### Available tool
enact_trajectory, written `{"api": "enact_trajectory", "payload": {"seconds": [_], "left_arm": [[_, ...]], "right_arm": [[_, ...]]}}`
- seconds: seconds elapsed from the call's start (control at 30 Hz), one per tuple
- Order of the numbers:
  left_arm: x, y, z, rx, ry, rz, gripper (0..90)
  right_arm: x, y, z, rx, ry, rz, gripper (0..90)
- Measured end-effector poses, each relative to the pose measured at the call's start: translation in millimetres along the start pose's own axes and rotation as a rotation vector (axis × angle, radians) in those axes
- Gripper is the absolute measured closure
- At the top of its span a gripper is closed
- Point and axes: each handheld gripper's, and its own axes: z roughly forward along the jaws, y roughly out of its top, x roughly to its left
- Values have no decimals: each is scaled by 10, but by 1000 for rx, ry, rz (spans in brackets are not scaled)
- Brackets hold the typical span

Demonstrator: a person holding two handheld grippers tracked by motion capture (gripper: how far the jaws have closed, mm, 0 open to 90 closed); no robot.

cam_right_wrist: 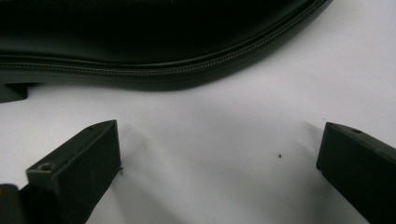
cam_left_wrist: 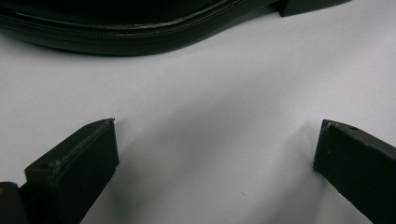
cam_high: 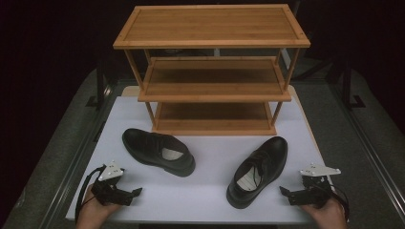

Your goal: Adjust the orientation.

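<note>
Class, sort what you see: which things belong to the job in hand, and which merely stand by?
In the job: left black shoe, right black shoe, left hand-held gripper, right hand-held gripper, both open.
Standing by: wooden shoe rack, white table mat.

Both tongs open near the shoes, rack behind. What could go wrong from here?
1. The left shoe and right shoe are smooth, rounded leather; a pinch on the side by the left tongs or right tongs may slip.
2. The rack has tight shelf gaps; a lifted shoe might clip a shelf edge.
</note>
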Motion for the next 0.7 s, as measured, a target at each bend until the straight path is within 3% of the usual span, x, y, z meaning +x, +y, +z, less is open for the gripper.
{"api": "enact_trajectory", "payload": {"seconds": [0.5,0.63,0.7], "left_arm": [[-5,3,-9,-2,8,2,0],[-16,-5,-43,-24,6,4,129],[-10,-6,-61,-27,20,-24,144]], "right_arm": [[1,1,-1,1,-2,1,0],[-1,2,-1,1,-1,1,0],[1,1,-1,0,-2,1,0]]}}
